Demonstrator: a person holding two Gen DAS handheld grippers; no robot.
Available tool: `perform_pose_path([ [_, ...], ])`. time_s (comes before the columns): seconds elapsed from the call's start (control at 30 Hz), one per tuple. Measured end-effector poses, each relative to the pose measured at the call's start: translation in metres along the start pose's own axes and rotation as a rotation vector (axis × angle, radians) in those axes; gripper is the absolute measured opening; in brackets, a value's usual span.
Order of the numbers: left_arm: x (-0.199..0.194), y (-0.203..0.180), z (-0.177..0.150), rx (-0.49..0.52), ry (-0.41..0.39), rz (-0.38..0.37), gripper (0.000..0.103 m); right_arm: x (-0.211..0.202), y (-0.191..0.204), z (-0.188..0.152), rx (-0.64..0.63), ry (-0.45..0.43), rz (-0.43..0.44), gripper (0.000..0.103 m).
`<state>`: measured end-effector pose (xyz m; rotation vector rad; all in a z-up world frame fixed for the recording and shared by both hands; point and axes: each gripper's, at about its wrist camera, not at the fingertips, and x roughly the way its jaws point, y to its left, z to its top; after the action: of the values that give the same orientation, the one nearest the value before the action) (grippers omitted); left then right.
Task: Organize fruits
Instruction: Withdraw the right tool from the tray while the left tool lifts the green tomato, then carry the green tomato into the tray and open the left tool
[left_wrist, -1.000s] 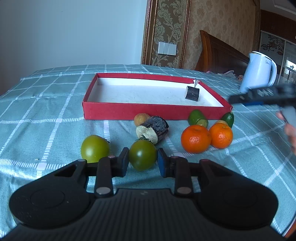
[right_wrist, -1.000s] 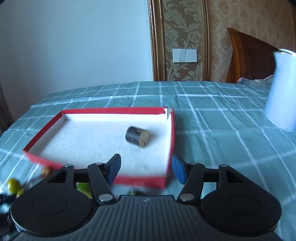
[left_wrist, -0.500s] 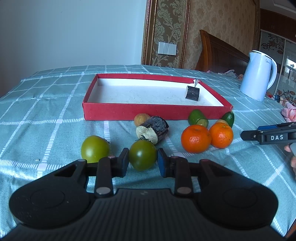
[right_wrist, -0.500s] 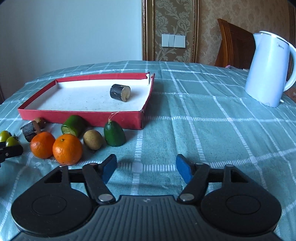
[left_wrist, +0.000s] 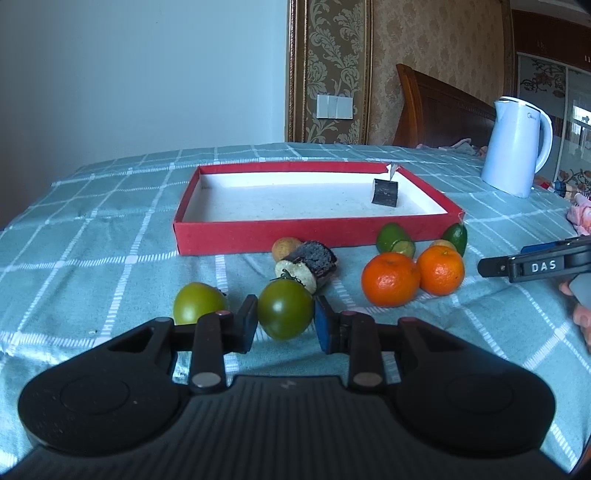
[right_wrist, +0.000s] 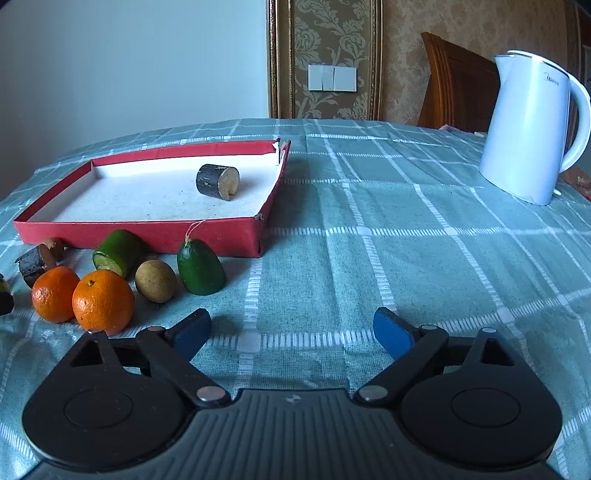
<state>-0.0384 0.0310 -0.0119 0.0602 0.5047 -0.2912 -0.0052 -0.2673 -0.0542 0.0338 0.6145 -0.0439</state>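
Observation:
My left gripper (left_wrist: 284, 318) is shut on a dark green tomato (left_wrist: 285, 308), which rests on the checked cloth. A lighter green tomato (left_wrist: 197, 302) lies just to its left. Beyond them are a dark cut stub (left_wrist: 310, 262), two oranges (left_wrist: 389, 279) and green fruit pieces (left_wrist: 394, 239). The red tray (left_wrist: 258, 236) holds one dark cylinder piece (left_wrist: 385, 192). My right gripper (right_wrist: 291, 325) hovers low over bare cloth, its jaws opening with nothing between them. The oranges (right_wrist: 102, 301), a brown round fruit (right_wrist: 155, 280) and a green fruit (right_wrist: 201, 266) lie to its left.
A white kettle (right_wrist: 532, 129) stands at the far right on the cloth. A wooden headboard and a papered wall with switches are behind the table. A hand shows at the right edge of the left wrist view, behind the right gripper's finger (left_wrist: 532, 264).
The right gripper swung away from above the tray, sank to the cloth right of the fruits, and its jaws spread wide. The left gripper kept its hold on the tomato.

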Motion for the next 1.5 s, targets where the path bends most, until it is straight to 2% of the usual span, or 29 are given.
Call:
perform_pose_path([
  [0.13,-0.005,0.001,0.019,0.005,-0.03,-0.031,0.029,0.001,-0.001,0.0,0.005,0.005,-0.004,0.099],
  [0.33,0.013,0.005,0.061,0.051,-0.065,0.015,0.029,0.001,-0.001,0.0,0.005,0.005,-0.004,0.099],
  [0.4,0.027,0.011,0.073,0.037,-0.056,0.02,0.029,0.001,-0.001,0.0,0.005,0.006,-0.004,0.1],
  [0.53,0.064,0.02,0.095,0.053,-0.024,0.088,0.029,0.001,-0.001,0.0,0.005,0.005,-0.004,0.1],
  [0.7,0.106,0.031,0.114,0.038,0.031,0.107,0.029,0.001,-0.001,0.0,0.005,0.005,-0.004,0.1],
  [1.0,0.165,0.052,0.125,0.001,0.143,0.134,0.029,0.001,0.0,0.0,0.005,0.006,-0.004,0.1],
  [1.37,0.189,0.065,0.124,-0.037,0.219,0.126,0.029,0.001,0.0,0.001,0.005,0.006,-0.004,0.101],
  [1.5,0.188,0.066,0.124,-0.038,0.219,0.121,0.029,0.001,0.0,0.001,0.005,0.006,-0.004,0.101],
])
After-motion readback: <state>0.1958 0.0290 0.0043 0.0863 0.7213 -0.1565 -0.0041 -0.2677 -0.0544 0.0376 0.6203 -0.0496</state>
